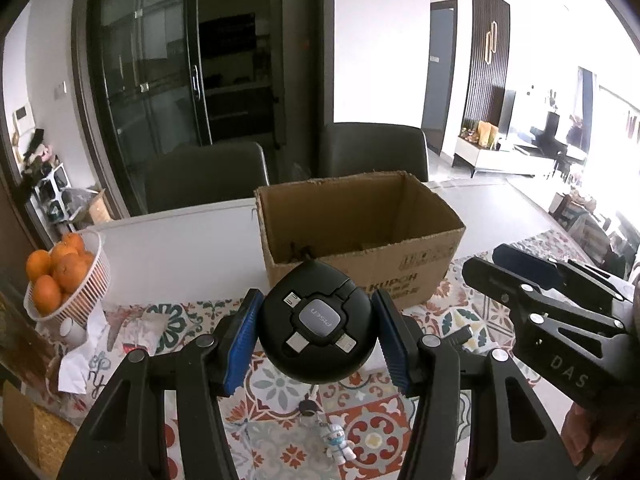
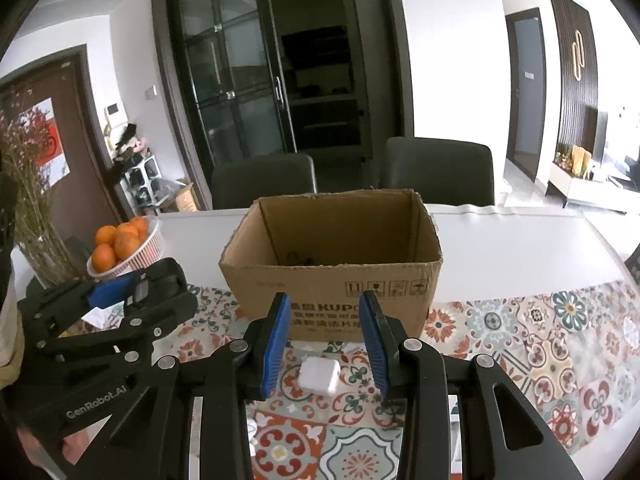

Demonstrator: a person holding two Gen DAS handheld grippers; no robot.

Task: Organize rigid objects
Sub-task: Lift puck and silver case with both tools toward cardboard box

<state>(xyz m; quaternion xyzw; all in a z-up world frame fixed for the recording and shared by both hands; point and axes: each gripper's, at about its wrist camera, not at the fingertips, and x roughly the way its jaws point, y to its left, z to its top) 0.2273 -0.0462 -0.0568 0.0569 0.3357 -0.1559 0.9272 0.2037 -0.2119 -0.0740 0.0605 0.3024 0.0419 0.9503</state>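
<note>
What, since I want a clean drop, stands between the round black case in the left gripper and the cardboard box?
Nothing visible. The round black case, clamped in the left gripper, faces the cardboard box, whose top is open. The right gripper sits to one side.

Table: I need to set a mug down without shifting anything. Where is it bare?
Bare: the white tabletop right of the cardboard box, and the strip between the box and the basket of oranges; also the patterned mat right of the box. Crowded: in front of the box, with the white adapter and toy keychain.
</note>
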